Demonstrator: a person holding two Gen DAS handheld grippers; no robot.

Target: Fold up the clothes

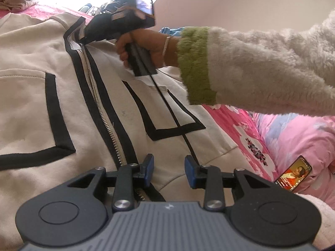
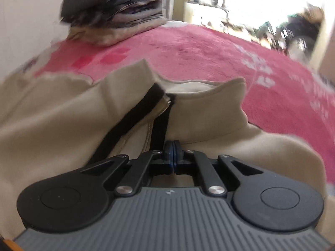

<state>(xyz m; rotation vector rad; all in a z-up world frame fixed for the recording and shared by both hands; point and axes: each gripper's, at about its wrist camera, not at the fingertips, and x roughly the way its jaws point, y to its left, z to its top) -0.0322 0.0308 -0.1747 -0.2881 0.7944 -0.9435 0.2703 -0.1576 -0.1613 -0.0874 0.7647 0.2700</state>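
Observation:
A cream zip-up jacket [image 1: 41, 108] with black trim lies spread on a pink bedspread [image 1: 240, 129], zipper running up its middle. My left gripper [image 1: 169, 168] hovers open just above the jacket's lower hem, beside the zipper, with nothing between its fingers. A hand [image 1: 146, 46] in a fluffy white sleeve with a green cuff holds my right gripper [image 1: 85, 33] at the collar end. In the right wrist view the right gripper [image 2: 173, 146] is shut on the jacket [image 2: 52, 125] at the black zipper edge just below the raised collar.
A stack of folded clothes [image 2: 113, 14] sits at the bed's far corner by the wall. A lit phone [image 1: 293, 173] lies on a pink floral quilt [image 1: 303, 131] to the right of the jacket. Bare bedspread [image 2: 188, 52] stretches beyond the collar toward a bright window.

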